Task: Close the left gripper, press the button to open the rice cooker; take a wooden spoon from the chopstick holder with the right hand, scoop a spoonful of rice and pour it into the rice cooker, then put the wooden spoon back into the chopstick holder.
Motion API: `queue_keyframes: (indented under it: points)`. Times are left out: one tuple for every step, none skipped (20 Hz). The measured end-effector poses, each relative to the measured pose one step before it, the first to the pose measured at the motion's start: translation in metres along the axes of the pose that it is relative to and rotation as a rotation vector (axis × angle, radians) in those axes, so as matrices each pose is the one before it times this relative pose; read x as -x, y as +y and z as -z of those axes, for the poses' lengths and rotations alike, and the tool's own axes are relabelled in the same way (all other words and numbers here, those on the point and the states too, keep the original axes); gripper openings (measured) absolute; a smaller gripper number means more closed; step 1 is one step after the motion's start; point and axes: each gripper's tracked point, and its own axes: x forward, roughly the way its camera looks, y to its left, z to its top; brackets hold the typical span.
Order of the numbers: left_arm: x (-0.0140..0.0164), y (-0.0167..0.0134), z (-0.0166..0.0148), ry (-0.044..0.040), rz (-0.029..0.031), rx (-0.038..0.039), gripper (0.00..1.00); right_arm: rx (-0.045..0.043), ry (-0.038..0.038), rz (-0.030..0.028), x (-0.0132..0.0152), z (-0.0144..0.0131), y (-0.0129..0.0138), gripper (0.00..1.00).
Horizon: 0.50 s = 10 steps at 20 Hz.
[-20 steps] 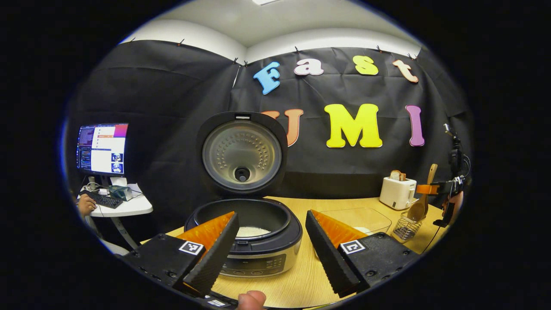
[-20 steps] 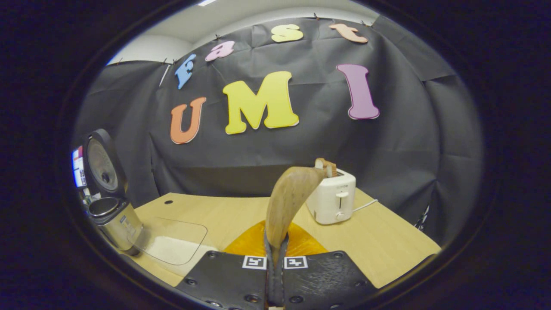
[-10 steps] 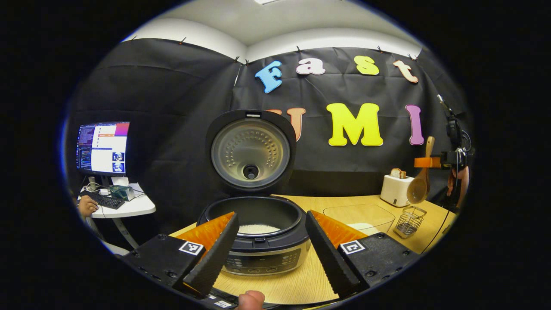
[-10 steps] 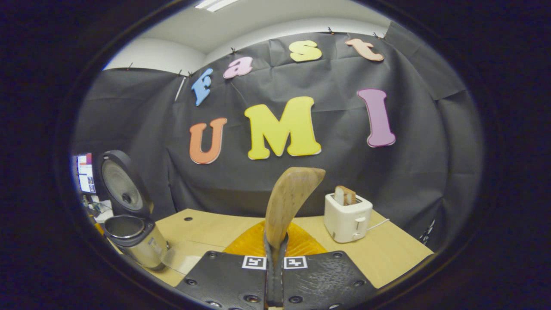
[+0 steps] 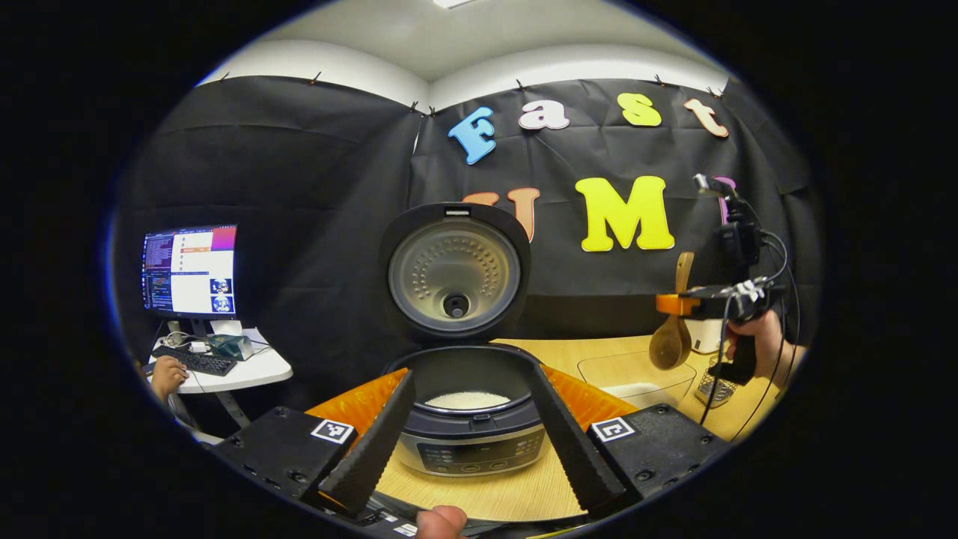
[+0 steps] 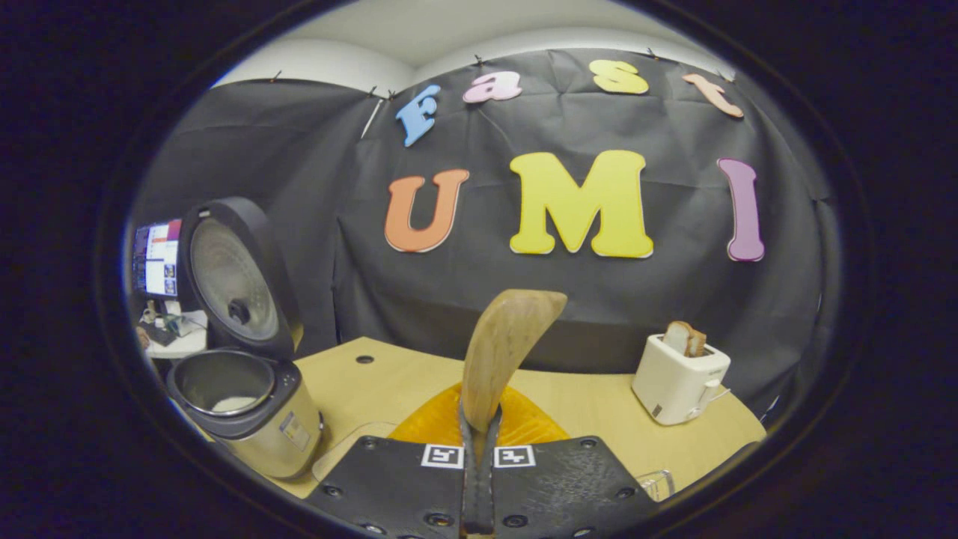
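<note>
The rice cooker stands lid-up on the desk, white rice in its pot. In the left gripper view the left gripper frames it with fingers wide. To the cooker's right, the right gripper clamps the wooden spoon, bowl down, above the glass dish; 1 second ago it hung over the chopstick holder. The right gripper view adds the toaster.

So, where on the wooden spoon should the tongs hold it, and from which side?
Hold the wooden spoon on its thin handle, above the bowl, coming from the side. It hangs upright, bowl down. The right tongs already clamp it so.
</note>
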Motion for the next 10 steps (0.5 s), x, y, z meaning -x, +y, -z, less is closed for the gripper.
queue_keyframes:
  points:
    - [-0.00124, -0.00091, 0.00465, 0.00471, 0.00550, 0.00620, 0.99, 0.02061, 0.01646, 0.01143, -0.00485, 0.00919, 0.00286, 0.00]
    - [-0.00051, -0.00199, 0.00373, 0.00903, 0.00916, 0.00156, 0.99, 0.02282, 0.01076, 0.01091, -0.00296, 0.00633, 0.00147, 0.00]
    - [0.00005, -0.00061, 0.00090, 0.00522, 0.00531, -0.00951, 0.99, 0.02422, 0.00366, 0.01162, -0.00206, 0.00378, 0.00170, 0.00]
    - [0.00004, 0.00118, -0.00054, -0.00159, -0.00083, -0.01539, 0.99, 0.02851, 0.01024, 0.01447, -0.00206, 0.00564, 0.00070, 0.00]
    - [0.00032, 0.00155, 0.00082, 0.00207, -0.00131, -0.01314, 0.99, 0.02027, 0.01239, 0.01173, -0.00203, 0.00619, 0.00233, 0.00]
    - [-0.00012, 0.00071, 0.00037, -0.00186, -0.00081, -0.00299, 0.99, 0.02086, 0.01503, 0.00272, -0.00347, 0.00699, 0.00377, 0.00]
    - [0.00022, -0.00284, -0.00069, -0.00588, 0.01202, 0.00199, 0.99, 0.02401, 0.01785, 0.00621, -0.00209, 0.00668, 0.00186, 0.01]
    - [-0.00082, -0.00405, -0.00032, -0.00504, 0.02706, -0.00408, 0.99, 0.03531, 0.03156, 0.02189, -0.00120, 0.01305, 0.00471, 0.00]
    - [0.00004, 0.00165, 0.00251, 0.00504, 0.01033, -0.00846, 0.99, 0.00568, 0.01540, 0.00694, -0.00101, 0.00684, 0.00460, 0.00]
    - [-0.00003, 0.00566, 0.00306, 0.00726, -0.00440, -0.01148, 0.99, -0.00608, 0.02004, -0.00047, -0.00194, 0.00649, 0.00383, 0.00]
